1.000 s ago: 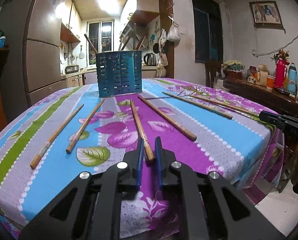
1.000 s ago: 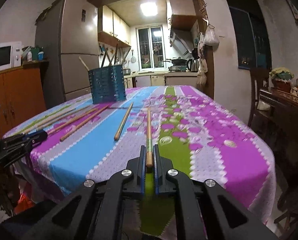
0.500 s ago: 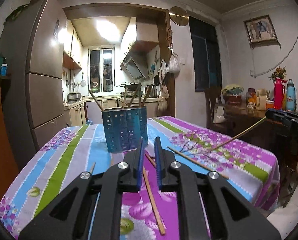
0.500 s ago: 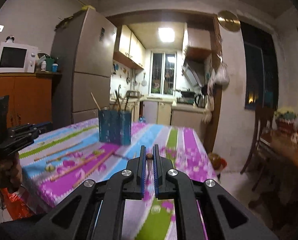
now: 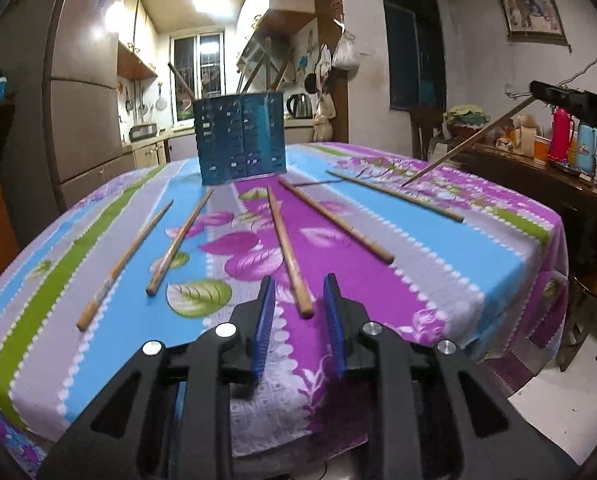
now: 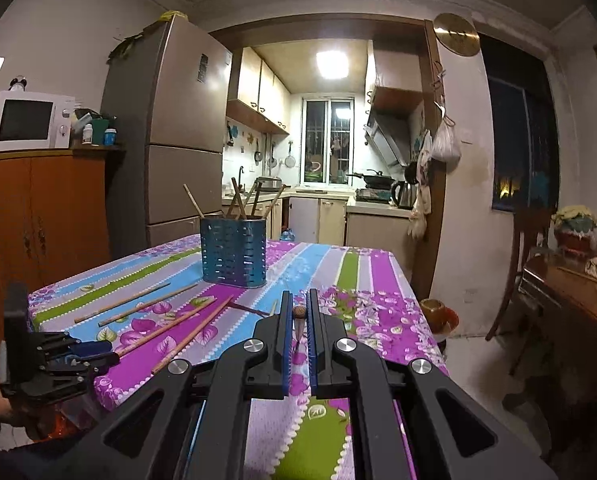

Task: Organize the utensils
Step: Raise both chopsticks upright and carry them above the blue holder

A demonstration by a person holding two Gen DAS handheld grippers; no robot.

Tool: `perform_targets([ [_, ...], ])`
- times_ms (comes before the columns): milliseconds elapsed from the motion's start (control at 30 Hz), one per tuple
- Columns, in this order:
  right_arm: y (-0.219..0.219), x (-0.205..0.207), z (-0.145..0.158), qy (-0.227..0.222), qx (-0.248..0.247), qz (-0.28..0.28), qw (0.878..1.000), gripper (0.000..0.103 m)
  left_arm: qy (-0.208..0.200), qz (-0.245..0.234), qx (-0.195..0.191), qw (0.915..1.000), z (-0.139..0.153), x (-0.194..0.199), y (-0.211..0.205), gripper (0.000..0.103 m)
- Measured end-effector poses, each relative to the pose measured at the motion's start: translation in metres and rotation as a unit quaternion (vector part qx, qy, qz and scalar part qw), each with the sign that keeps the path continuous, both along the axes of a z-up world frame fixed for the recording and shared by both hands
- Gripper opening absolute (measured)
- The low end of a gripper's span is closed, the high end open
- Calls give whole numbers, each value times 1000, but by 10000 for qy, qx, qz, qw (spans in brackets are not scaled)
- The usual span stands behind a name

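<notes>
Left tongs (image 5: 298,298): my jaws are opening right now, blue pads apart, nothing pinched. The near end of one chopstick (image 5: 287,250) lies on the cloth in the gap between the pads, and I can't see either pad touching it.

Right tongs (image 6: 297,314): clamped tight on a chopstick (image 6: 298,313). In my right view I only get its round butt end between the pads. In the left view the same stick (image 5: 464,144) slants down from the tongs at the right edge, its tip low over the purple flowers. Whether the tip touches the cloth, I can't tell.

Loose sticks: five flat on the cloth in the left view. Two lie on the left, over the blue stripe (image 5: 123,262) and (image 5: 180,242). One is the stick at my left jaws. One runs beside it to the right (image 5: 335,220). One lies farther right, near the held stick's tip (image 5: 394,196).

Holder (image 5: 240,136): blue, perforated, upright at the far end of the table, well apart from both tongs. Several sticks (image 6: 238,202) already stand in it, leaning outward.

Table (image 5: 438,272): striped floral cloth in purple, blue, green and grey.

Behind: fridge (image 6: 182,120) to the left, lit kitchen past the doorway.
</notes>
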State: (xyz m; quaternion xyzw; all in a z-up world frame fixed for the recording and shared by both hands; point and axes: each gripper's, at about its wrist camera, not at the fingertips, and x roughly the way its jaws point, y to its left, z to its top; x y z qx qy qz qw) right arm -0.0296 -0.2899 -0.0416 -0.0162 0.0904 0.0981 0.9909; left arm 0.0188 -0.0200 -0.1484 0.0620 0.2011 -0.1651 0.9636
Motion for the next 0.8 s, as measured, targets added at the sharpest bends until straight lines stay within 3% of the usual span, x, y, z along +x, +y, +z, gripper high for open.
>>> perform_targets([
  [100, 0, -1, -4, 40, 30, -16, 10000, 8, -105, 14, 46, 9999, -1, 0, -2, 22],
  [200, 3, 0, -8, 73, 56, -16, 10000, 8, -239, -3, 139, 9996, -3, -2, -6, 9],
  [433, 3, 0, -9, 43, 76, -37, 10000, 8, -312, 74, 207, 9993, 1, -2, -6, 5],
  [800, 5, 4, 17, -241, -182, 64, 9995, 8, -1350, 147, 169, 9906, 76, -12, -7, 5],
])
